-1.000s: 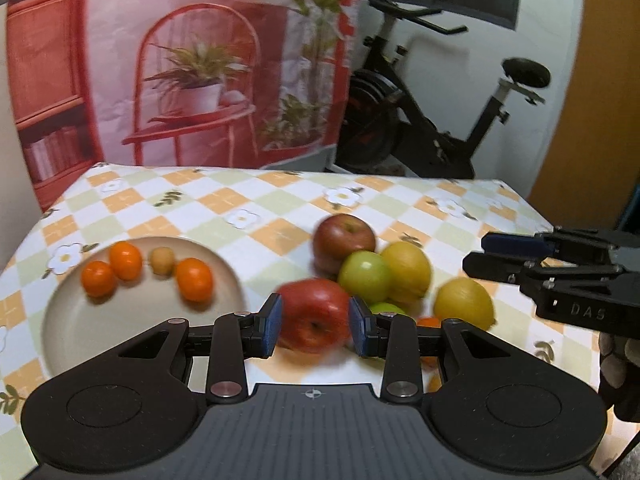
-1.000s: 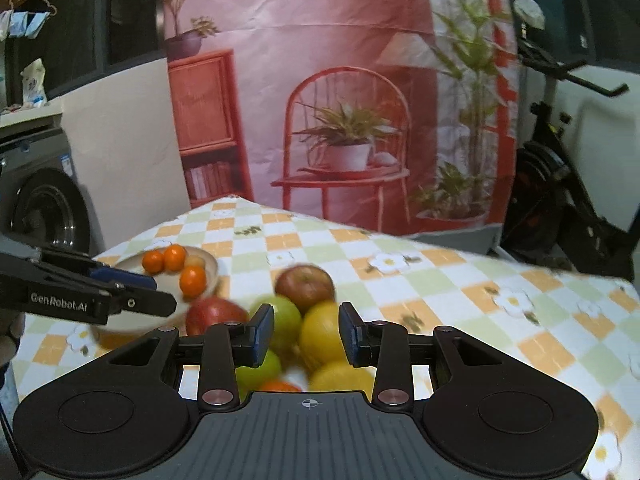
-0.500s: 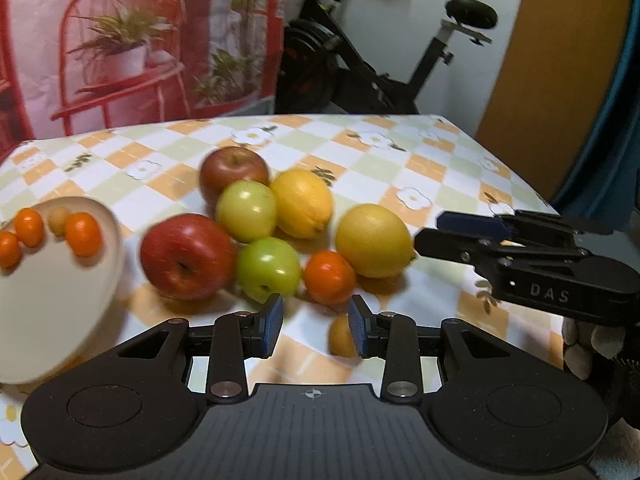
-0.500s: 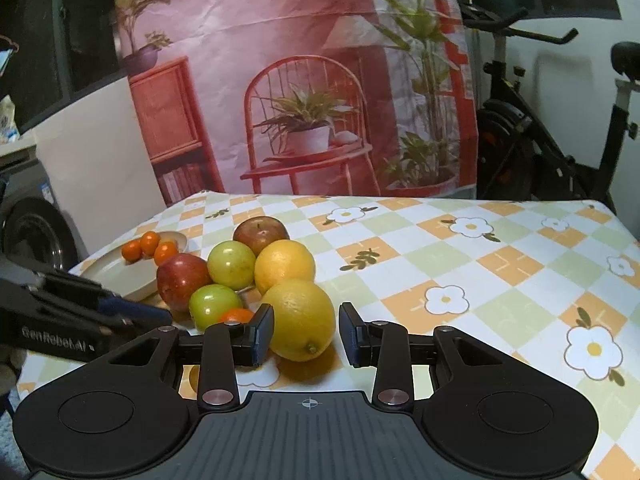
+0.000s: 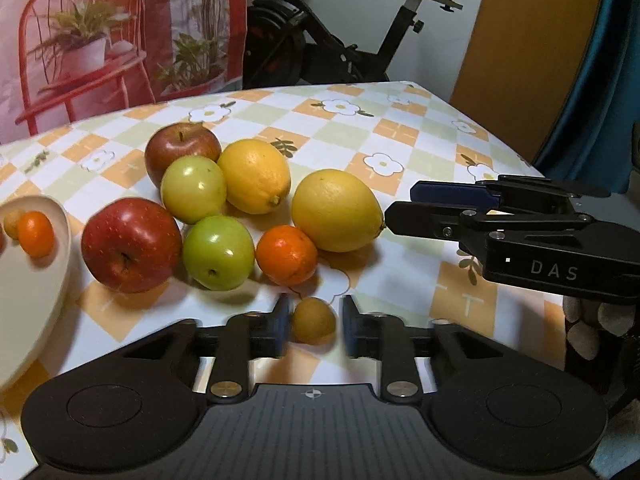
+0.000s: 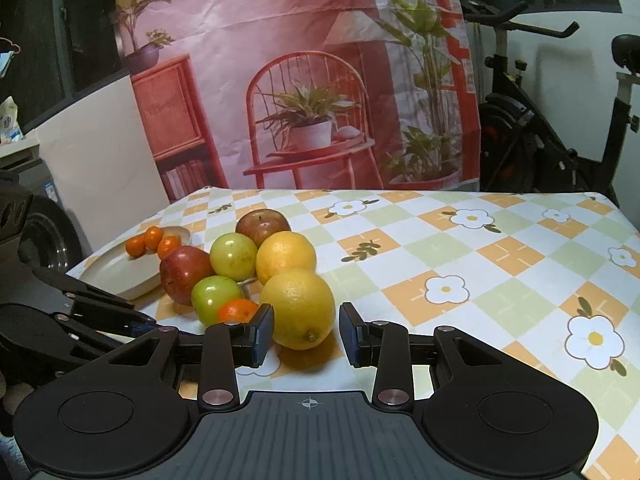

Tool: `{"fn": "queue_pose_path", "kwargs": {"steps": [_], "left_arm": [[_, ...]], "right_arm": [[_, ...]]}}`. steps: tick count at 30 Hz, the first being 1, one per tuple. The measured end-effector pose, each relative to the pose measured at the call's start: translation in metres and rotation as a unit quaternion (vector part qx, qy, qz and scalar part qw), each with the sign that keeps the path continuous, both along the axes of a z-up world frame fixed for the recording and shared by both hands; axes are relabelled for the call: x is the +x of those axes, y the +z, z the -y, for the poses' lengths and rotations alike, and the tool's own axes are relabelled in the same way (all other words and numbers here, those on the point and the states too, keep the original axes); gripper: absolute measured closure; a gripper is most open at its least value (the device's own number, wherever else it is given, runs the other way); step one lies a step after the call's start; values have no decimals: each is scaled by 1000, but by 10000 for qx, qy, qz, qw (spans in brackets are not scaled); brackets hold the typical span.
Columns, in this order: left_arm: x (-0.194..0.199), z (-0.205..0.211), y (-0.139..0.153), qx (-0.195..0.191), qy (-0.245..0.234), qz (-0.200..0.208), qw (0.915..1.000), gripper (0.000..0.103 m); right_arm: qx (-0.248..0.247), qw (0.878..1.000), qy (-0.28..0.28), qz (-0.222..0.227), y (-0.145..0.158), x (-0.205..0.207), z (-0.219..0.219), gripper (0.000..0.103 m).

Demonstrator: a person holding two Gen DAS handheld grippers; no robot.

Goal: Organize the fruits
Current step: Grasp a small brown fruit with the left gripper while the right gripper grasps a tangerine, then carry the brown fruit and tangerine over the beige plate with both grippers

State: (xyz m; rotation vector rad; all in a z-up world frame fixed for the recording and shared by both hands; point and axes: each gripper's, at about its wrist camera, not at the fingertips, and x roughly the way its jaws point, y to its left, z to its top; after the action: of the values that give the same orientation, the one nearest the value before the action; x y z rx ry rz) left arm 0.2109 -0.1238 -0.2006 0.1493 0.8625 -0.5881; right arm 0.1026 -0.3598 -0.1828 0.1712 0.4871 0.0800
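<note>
A pile of fruit lies on the checked tablecloth: two red apples (image 5: 130, 244), two green apples (image 5: 218, 252), two lemons (image 5: 336, 210), an orange mandarin (image 5: 286, 254). A small brownish kumquat (image 5: 314, 320) lies between the open fingers of my left gripper (image 5: 312, 328), untouched. My right gripper (image 6: 306, 334) is open around the near lemon (image 6: 298, 308), its left pad (image 6: 262, 334) close beside it. It also shows in the left wrist view (image 5: 404, 208), tips at the lemon's end. A cream plate (image 6: 120, 272) holds small oranges (image 6: 152, 242).
The plate's rim (image 5: 60, 264) sits at the left with a small orange (image 5: 35, 234) on it. The table edge runs along the right (image 5: 500, 140). An exercise bike (image 6: 540, 136) and a printed backdrop stand behind the table.
My left gripper swung right from the red apple and now brackets the kumquat. My right gripper moved forward so its fingers flank the near lemon.
</note>
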Motion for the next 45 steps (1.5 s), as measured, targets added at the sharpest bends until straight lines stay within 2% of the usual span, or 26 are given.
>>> {"fn": "queue_pose_path", "kwargs": {"steps": [5,12,19,27,32,39,45], "left_arm": [[-1,-10,8,-31,181,76,9998,77],[-2,-42,19,-206,732,207,9969,77],[-8,-76,26,-325,1152,354,9922,77],[-14,-99,27,-558,1314,402,9889,77],[-15,-109,24,-708,1367,410,9872,77],[-15,-117,20,-853,1438,376,9852,77],[-16,-120,19,-915,1471,395,9841,77]], "right_arm": [[-3,9999,152,-2,4,3,-8,70],[-125,9982,564,-150,5,19,-35,72],[-708,9924,888,-466,3,45,-66,73],[-1885,9718,1156,-818,0,71,-94,72],[-2382,9581,1282,-946,-3,79,-103,72],[-2806,9441,1359,-1069,-6,85,-113,72],[-2956,9391,1362,-1107,-7,86,-115,75]]}}
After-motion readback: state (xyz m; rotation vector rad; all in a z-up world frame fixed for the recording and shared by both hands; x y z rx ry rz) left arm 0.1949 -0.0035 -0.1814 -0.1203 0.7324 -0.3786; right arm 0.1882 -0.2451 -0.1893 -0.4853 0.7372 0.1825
